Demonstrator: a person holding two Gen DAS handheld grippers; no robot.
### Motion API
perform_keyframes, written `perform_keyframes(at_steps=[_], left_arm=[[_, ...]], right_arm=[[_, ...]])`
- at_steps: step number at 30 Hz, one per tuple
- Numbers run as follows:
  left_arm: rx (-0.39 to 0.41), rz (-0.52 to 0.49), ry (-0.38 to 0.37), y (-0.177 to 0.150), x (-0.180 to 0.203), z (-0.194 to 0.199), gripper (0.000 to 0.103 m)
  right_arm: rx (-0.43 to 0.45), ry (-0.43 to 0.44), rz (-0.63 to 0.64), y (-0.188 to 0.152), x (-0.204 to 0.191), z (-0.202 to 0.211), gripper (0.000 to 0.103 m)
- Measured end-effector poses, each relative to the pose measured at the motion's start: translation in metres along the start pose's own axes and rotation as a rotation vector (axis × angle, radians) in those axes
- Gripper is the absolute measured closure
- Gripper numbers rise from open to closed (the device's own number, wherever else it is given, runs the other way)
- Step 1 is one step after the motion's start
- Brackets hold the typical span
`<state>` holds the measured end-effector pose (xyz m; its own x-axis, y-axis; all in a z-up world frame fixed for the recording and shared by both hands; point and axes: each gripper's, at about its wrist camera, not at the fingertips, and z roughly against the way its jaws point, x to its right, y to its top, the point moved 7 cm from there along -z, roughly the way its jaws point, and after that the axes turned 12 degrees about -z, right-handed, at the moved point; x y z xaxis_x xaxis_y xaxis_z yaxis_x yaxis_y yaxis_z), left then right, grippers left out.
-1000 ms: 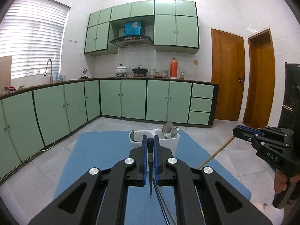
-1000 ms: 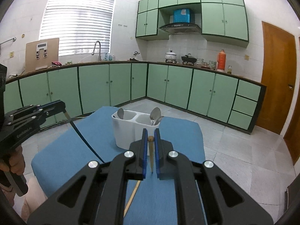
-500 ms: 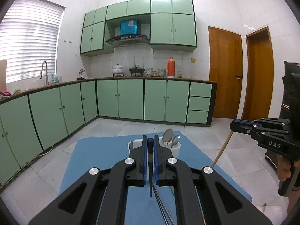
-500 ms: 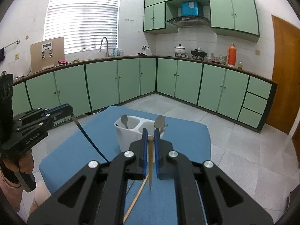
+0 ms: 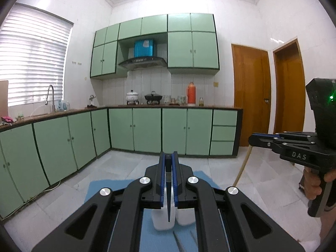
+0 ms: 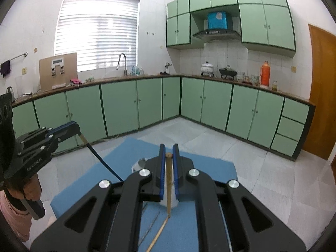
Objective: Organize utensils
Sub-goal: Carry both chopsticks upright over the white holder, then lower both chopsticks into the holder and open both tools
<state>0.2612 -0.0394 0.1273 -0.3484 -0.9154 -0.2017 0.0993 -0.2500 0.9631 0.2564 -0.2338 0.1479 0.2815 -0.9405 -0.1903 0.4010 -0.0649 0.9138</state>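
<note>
My left gripper (image 5: 168, 157) is shut on a dark chopstick (image 5: 168, 191) that hangs point down between its blue pads. My right gripper (image 6: 168, 149) is shut on a wooden chopstick (image 6: 168, 187), which also hangs down. Both are raised above a white utensil holder (image 5: 160, 220) on a blue mat (image 5: 100, 191); the fingers hide most of the holder. The right wrist view shows the holder's rim (image 6: 138, 164), the left gripper (image 6: 76, 128) at the left and its dark chopstick (image 6: 100, 159). In the left wrist view the right gripper (image 5: 251, 139) holds the wooden chopstick (image 5: 241, 168) at the right.
Green kitchen cabinets (image 5: 147, 130) line the far walls, with pots and a red flask (image 5: 191, 93) on the counter. Two wooden doors (image 5: 250, 96) stand at the right. A hand (image 6: 31, 191) holds the left gripper's handle. Grey tiled floor (image 6: 262, 168) surrounds the mat.
Both grippers have risen with their chopsticks still held. The white holder has dropped lower in both views and is now mostly behind the fingers.
</note>
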Motion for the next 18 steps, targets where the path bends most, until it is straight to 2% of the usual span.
perform_keyframes(at_steps=[6, 9, 13, 18], left_arm=[[0.069, -0.022, 0.025, 0.038, -0.007, -0.015, 0.097], [0.068, -0.025, 0.030, 0.046, -0.010, -0.034, 0.097], [0.023, -0.008, 0.025, 0.036, -0.013, -0.074, 0.097], [-0.049, 0.005, 0.020, 0.010, -0.017, -0.119, 0.097]], right_arm=[[0.073, 0.013, 0.003, 0.046, -0.008, -0.008, 0.097], [0.094, 0.003, 0.007, 0.060, -0.010, -0.027, 0.097], [0.089, -0.001, -0.013, 0.066, -0.005, -0.060, 0.097], [0.041, -0.008, -0.034, 0.048, 0.006, -0.102, 0.097]])
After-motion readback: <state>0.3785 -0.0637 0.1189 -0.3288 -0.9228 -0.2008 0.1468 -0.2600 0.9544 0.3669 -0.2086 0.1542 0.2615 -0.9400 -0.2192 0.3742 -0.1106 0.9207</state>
